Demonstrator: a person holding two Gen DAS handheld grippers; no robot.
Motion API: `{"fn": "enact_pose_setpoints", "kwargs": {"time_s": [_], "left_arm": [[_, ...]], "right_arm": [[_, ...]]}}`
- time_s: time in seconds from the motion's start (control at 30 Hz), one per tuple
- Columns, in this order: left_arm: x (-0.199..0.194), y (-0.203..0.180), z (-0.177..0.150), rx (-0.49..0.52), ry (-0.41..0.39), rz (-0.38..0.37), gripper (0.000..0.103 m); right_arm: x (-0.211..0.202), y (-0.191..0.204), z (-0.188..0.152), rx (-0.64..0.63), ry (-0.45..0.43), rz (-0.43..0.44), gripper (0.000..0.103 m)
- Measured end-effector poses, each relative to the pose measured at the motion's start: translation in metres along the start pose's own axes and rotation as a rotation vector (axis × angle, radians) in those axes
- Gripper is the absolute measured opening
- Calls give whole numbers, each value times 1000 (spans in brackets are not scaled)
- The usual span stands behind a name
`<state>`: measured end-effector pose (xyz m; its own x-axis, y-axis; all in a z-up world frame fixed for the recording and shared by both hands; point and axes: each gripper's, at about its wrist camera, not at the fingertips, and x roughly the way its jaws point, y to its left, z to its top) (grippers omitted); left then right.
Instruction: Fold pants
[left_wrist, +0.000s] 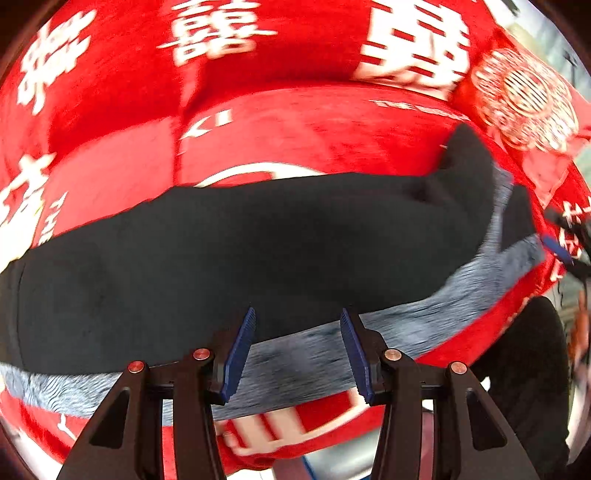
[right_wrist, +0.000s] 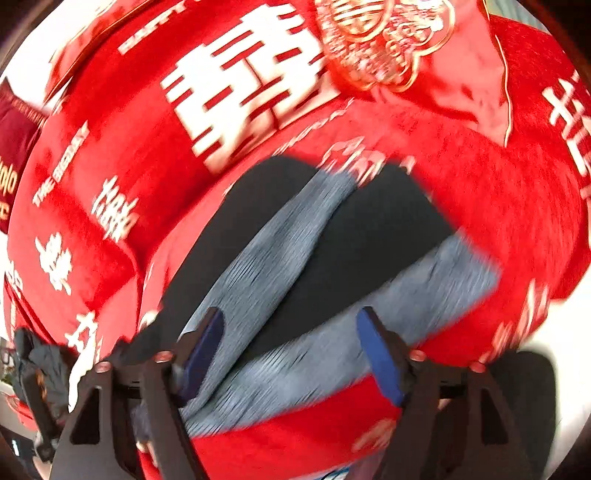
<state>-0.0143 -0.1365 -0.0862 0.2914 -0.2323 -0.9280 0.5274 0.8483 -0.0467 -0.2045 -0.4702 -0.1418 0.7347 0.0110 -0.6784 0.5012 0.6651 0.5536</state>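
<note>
Black pants (left_wrist: 258, 251) with a grey ribbed side stripe (left_wrist: 424, 325) lie stretched left to right across a red blanket (left_wrist: 295, 140). My left gripper (left_wrist: 298, 314) hovers over their near edge, jaws apart, with nothing pinched between the blue pads (left_wrist: 238, 354). In the right wrist view the pants (right_wrist: 376, 236) lie folded over themselves, and two grey stripes (right_wrist: 266, 258) run diagonally. My right gripper (right_wrist: 291, 313) stands open above the near stripe, and its blue pads (right_wrist: 380, 358) are clear of the cloth. Both views are motion-blurred.
The red blanket (right_wrist: 129, 155) carries large white characters. A red satin pillow with gold embroidery (right_wrist: 388, 44) lies at the far side (left_wrist: 524, 99). The blanket's near edge drops off just below the grippers. A dark shape (left_wrist: 524, 369) stands past that edge at the lower right.
</note>
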Motion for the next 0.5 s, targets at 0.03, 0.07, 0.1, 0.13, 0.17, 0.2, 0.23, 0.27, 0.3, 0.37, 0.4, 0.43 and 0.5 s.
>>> {"fn": "enact_pose_setpoints", "kwargs": {"time_s": [0.03,0.07,0.1,0.13,0.17,0.2,0.23,0.27,0.3,0.37,0.4,0.43,0.5], "left_arm": [[2,-11,4,10,6,-11,50],[4,-20,7,17,10,-20,50],[5,-31,9,23,13,-28,50],[5,-41,12,28,14,-36,50],[6,-49,15,34,14,-47,50],[6,-57,16,41,13,-57,50],[7,-67,20,49,10,-59,53],[7,-75,21,58,9,-54,60],[8,-82,22,66,3,-50,76],[10,-96,24,85,-14,-29,79],[11,-100,24,95,-10,-24,79],[12,-102,24,99,-8,-25,79],[14,-103,23,100,-4,-19,79]], "right_arm": [[5,-13,18,8,17,22,81],[13,-24,35,21,35,36,81],[21,-35,50,37,62,66,81],[30,-41,61,49,84,94,81],[37,-47,72,54,92,114,81],[43,-48,80,49,88,128,81],[48,-50,87,33,88,134,81],[55,-48,93,4,87,137,81],[60,-45,97,-30,87,143,81],[68,-39,108,-126,83,141,81],[74,-36,113,-170,88,141,81],[79,-32,118,-217,102,135,81],[95,-24,129,-305,147,138,81]]}}
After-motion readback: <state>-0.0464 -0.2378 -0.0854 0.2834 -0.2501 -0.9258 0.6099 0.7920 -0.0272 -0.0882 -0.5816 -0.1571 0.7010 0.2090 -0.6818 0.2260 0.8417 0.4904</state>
